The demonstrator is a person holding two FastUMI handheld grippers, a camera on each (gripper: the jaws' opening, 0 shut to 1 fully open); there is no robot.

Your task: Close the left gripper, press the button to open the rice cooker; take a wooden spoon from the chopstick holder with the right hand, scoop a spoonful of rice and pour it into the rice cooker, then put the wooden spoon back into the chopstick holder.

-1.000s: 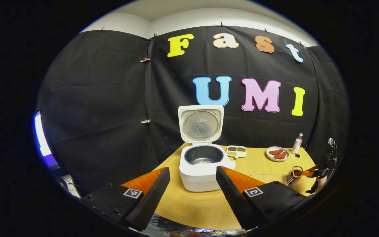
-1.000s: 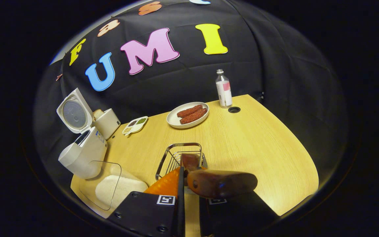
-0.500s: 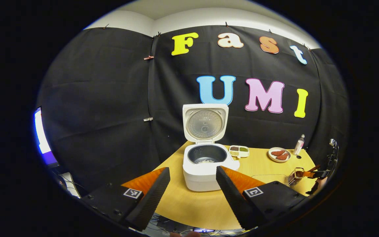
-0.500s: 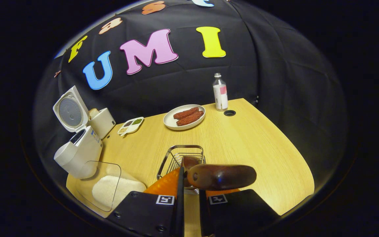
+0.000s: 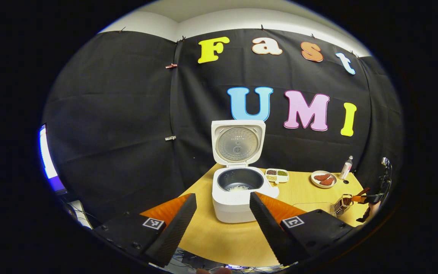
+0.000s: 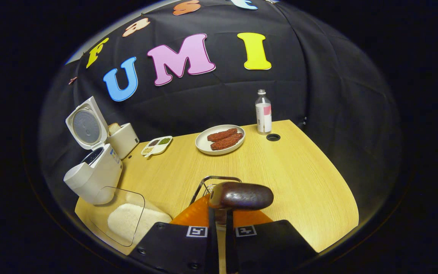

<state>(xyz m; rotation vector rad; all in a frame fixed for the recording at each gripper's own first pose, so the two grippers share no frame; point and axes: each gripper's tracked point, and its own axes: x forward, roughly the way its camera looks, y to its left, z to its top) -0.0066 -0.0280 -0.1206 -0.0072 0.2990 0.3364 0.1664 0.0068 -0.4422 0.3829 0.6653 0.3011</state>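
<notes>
Now the right tongs [image 6: 219,232] clamp the wooden spoon [image 6: 240,195], its handle lying crosswise above the chopstick holder [image 6: 208,183], straight below; left tongs [image 5: 222,213] gape, farther off by the open rice cooker [image 5: 237,190].

Bare table [image 6: 302,171] right of chopstick holder [image 6: 207,182]

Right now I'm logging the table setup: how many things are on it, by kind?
Appliances: 2, rice cooker, toaster
Dishes: 3, sausage plate, divided dish, clear rice container
Bottles: 1, bottle
Wire holders: 1, chopstick holder
Total: 7
</notes>
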